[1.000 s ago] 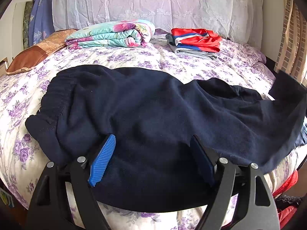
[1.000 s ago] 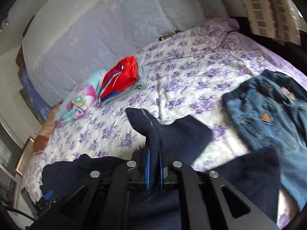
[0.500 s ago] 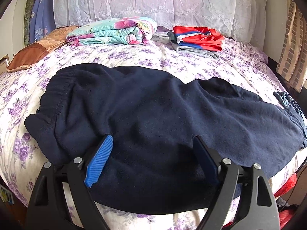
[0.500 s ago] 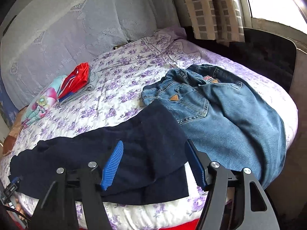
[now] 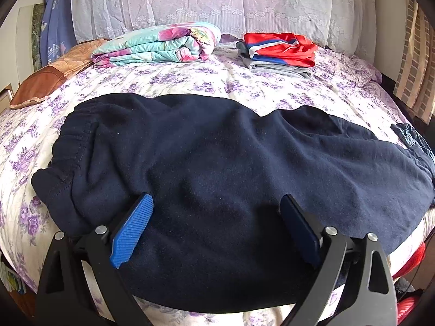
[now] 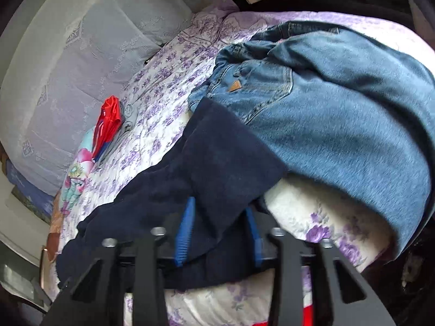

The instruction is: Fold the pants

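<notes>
Two tools, left tool [image 5: 217, 226] wide over navy pants [image 5: 217, 157], right tool [image 6: 218, 229] straddling hem, half-closed

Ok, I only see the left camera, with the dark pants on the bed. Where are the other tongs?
Observer: The right tongs are at the leg end of the navy pants, with one finger on each side of the cloth.
Kid: Are they squeezing it?
Observer: I can't tell. The fingers are partly closed, with fabric bunched between them.
Kid: What's that blue bit at my right edge?
Observer: That's a pair of blue jeans, spread out on the bed. There's a small tan patch on the pocket, and the navy leg end lies over their edge.
</notes>
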`<state>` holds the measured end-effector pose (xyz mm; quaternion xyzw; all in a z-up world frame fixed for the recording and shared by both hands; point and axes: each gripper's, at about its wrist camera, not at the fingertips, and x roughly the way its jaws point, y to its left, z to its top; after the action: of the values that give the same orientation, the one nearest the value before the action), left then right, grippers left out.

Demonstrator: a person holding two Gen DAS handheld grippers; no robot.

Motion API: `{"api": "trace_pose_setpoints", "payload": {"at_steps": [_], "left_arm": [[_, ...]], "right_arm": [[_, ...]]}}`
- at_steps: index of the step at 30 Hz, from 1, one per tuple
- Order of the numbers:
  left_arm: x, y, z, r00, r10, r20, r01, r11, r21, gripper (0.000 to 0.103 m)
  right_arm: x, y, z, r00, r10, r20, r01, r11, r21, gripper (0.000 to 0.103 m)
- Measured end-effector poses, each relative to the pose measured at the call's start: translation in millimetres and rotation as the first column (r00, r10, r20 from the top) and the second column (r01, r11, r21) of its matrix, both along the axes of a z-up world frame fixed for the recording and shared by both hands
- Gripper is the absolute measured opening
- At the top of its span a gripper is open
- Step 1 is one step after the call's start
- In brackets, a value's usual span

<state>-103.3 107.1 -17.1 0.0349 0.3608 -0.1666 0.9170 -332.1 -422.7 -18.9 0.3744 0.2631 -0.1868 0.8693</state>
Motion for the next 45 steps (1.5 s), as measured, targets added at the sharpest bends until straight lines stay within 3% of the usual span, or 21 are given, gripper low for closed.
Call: {"api": "trace_pose_setpoints", "payload": {"at_steps": [1, 3, 5, 9, 11, 15, 17, 21, 23, 24, 25, 28, 30, 31, 35, 37, 39, 40, 42, 43, 45], "left_arm": [[1.6, 1.5, 0.4, 1.0, -0.004, -0.004, 0.004, 1.0, -0.001, 0.092], [2.8, 3.7, 2.1, 1.0, -0.012, -0.013, 0.012, 1.0, -0.006, 0.091], [4.0, 5.4, 3.4, 1.0, -0.02, -0.02, 0.02, 1.0, -0.001, 0.09], [7.3, 10.7, 4.6, 0.999, -0.02, -0.029, 0.02, 1.0, -0.005, 0.089], [8.7, 11.2, 5.2, 0.999, -0.014, -0.036, 0.013, 1.0, -0.015, 0.089], [4.2, 15.3, 13.1, 0.999, -0.002, -0.046, 0.0, 0.999, -0.048, 0.089], [-0.8, 20.9, 17.3, 0.999, -0.003, -0.038, 0.0, 0.997, -0.076, 0.089], [-3.0, 25.2, 12.0, 0.999, 0.002, -0.042, -0.006, 0.995, -0.104, 0.089], [-1.7, 20.6, 8.4, 0.999, 0.01, -0.042, -0.014, 0.997, -0.076, 0.089], [-3.0, 17.2, 7.8, 0.999, 0.015, -0.03, -0.016, 0.998, -0.053, 0.089], [-3.2, 13.8, 7.3, 1.0, 0.019, -0.025, -0.02, 0.999, -0.03, 0.089], [-3.1, 8.3, 8.4, 0.999, 0.044, -0.024, -0.044, 0.999, 0.0, 0.089], [-2.8, 10.0, 10.5, 0.999, 0.044, -0.033, -0.044, 0.999, -0.017, 0.089], [-2.5, 10.7, 10.8, 0.998, 0.041, -0.039, -0.042, 0.999, -0.02, 0.089], [-6.2, 10.4, 9.3, 0.999, 0.032, -0.028, -0.032, 0.999, -0.007, 0.089], [-7.7, 7.5, 9.9, 0.999, 0.033, -0.021, -0.033, 0.999, 0.017, 0.089], [-10.8, 6.5, 14.9, 0.999, 0.042, -0.004, -0.042, 0.998, 0.044, 0.088], [-14.4, 7.1, 19.2, 0.999, 0.043, 0.018, -0.044, 0.998, 0.051, 0.088], [-21.7, 9.4, 28.9, 0.997, 0.042, 0.07, -0.045, 0.998, 0.052, 0.088], [-23.5, 9.9, 32.5, 0.996, 0.037, 0.082, -0.041, 0.998, 0.043, 0.088], [-20.3, 7.8, 36.6, 0.997, 0.014, 0.076, -0.015, 1.0, 0.011, 0.088]], "right_arm": [[-4.5, 4.2, 11.8, 0.999, 0.018, 0.035, -0.017, 0.999, -0.03, 0.011], [-14.4, 10.9, 38.1, 0.996, 0.063, 0.058, -0.056, 0.993, -0.101, 0.008], [-23.8, 8.4, 48.1, 0.996, 0.082, 0.03, -0.079, 0.992, -0.096, 0.007], [-36.1, 1.6, -2.1, 0.99, 0.073, -0.124, -0.071, 0.997, 0.014, 0.008], [-42.6, 0.6, -8.2, 0.993, 0.071, -0.09, -0.07, 0.997, 0.02, 0.008], [-57.0, -1.2, 20.7, 0.997, 0.032, -0.072, -0.037, 0.997, -0.067, 0.041], [-61.7, -4.2, 15.8, 0.996, 0.049, -0.074, -0.05, 0.999, -0.006, 0.042], [-48.7, -3.1, -25.6, 0.994, 0.107, -0.002, -0.103, 0.966, 0.236, 0.042], [-38.2, -1.8, -35.7, 0.997, 0.064, 0.041, -0.073, 0.963, 0.26, 0.042], [-33.4, -1.6, -33.0, 0.996, 0.052, 0.066, -0.066, 0.968, 0.24, 0.04], [-28.6, -1.0, -27.3, 0.995, 0.046, 0.087, -0.063, 0.976, 0.209, 0.021], [-21.3, 4.0, 16.2, 0.98, 0.087, 0.18, -0.096, 0.994, 0.045, 0.015], [-23.8, 11.6, 48.0, 0.971, 0.141, 0.195, -0.126, 0.988, -0.084, 0.015], [-27.7, 10.2, 48.9, 0.971, 0.143, 0.189, -0.131, 0.988, -0.077, 0.015], [-34.7, -6.8, -26.1, 0.995, 0.103, 0.001, -0.103, 0.989, 0.106, 0.018], [-45.7, -15.4, -32.4, 0.995, 0.068, 0.071, -0.079, 0.981, 0.179, 0.021], [-53.7, -18.6, -5.1, 0.996, 0.008, 0.084, -0.017, 0.994, 0.107, 0.029], [-61.3, -18.6, 15.4, 0.995, -0.069, 0.078, 0.069, 0.998, 0.004, 0.032], [-77.1, -17.1, 52.3, 0.969, -0.231, 0.092, 0.245, 0.95, -0.195, 0.037], [-78.8, -15.7, 64.6, 0.964, -0.225, 0.14, 0.252, 0.94, -0.229, 0.037], [-52.2, -7.9, 79.5, 0.979, -0.062, 0.194, 0.1, 0.975, -0.196, 0.037]]}}
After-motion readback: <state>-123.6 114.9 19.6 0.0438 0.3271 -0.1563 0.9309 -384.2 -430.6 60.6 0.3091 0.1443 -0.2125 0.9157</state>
